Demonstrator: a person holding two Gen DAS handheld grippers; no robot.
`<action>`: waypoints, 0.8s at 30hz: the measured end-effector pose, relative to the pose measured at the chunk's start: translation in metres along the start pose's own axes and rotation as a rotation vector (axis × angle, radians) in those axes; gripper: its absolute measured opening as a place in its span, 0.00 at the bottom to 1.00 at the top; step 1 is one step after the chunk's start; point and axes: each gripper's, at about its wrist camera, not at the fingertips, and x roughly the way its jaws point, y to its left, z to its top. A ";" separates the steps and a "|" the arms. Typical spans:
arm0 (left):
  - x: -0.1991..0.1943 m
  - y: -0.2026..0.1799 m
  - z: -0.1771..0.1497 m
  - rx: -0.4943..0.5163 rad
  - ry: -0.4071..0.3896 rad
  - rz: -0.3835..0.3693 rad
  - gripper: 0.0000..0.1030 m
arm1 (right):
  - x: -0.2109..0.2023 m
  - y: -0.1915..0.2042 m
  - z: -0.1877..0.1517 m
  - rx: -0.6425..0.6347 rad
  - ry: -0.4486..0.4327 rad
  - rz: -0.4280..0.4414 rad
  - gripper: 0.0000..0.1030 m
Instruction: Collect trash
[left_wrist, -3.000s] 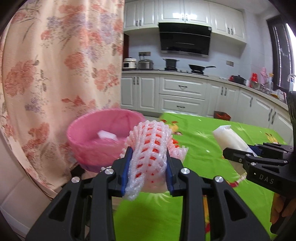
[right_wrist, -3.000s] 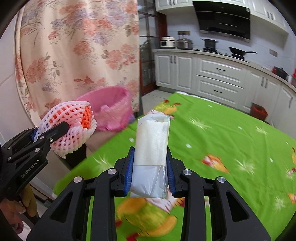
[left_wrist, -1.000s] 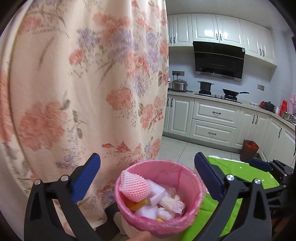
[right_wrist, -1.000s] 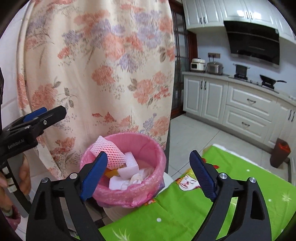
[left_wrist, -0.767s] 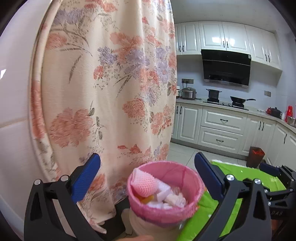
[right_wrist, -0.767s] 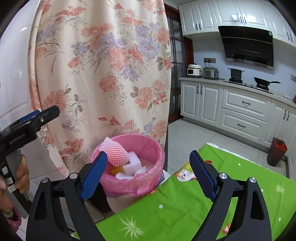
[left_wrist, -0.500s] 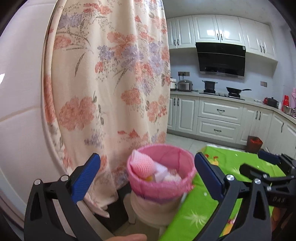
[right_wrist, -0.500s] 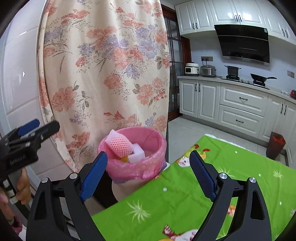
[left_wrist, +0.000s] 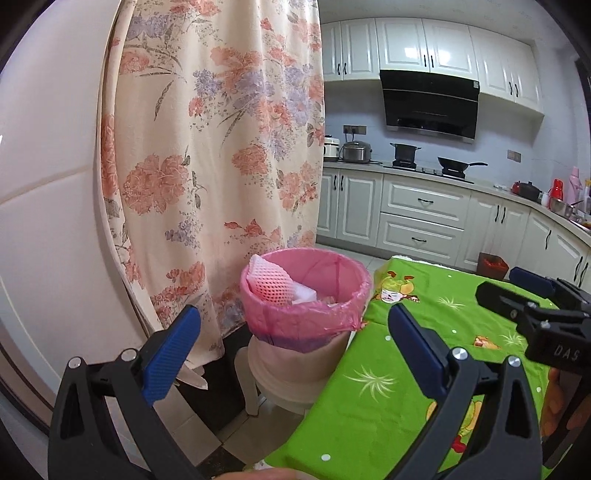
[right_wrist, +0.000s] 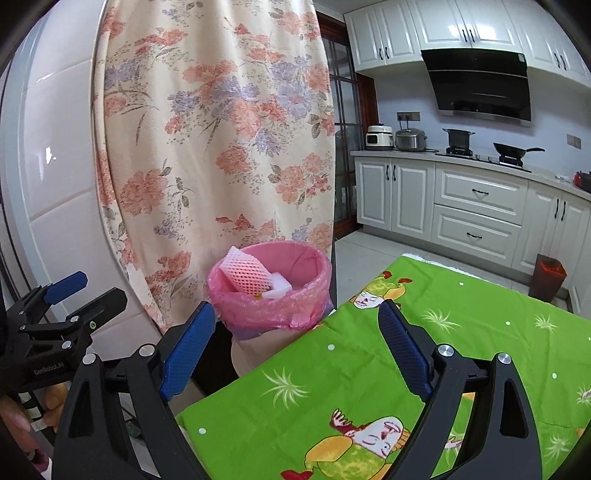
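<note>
Here, both the left gripper (left_wrist: 293, 345) and the right gripper (right_wrist: 295, 345) are spread wide and carry nothing, while the pink-and-white foam fruit net (left_wrist: 271, 286) lies inside the round bin with a pink plastic liner (left_wrist: 306, 317), just beside the green cartoon-print tablecloth (left_wrist: 406, 373).

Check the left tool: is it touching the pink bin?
Apart. In the right wrist view the left tool hangs open off to the side of the pink bin, with curtain visible between them.
</note>
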 end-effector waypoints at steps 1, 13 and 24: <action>-0.002 0.000 -0.001 -0.002 0.000 -0.004 0.96 | -0.001 0.002 -0.001 -0.005 0.001 0.002 0.82; -0.005 0.001 -0.003 0.008 0.006 -0.013 0.96 | -0.007 0.007 -0.008 -0.018 0.015 -0.007 0.82; -0.002 0.001 -0.008 0.008 0.022 -0.015 0.96 | -0.006 0.008 -0.008 -0.023 0.017 -0.012 0.82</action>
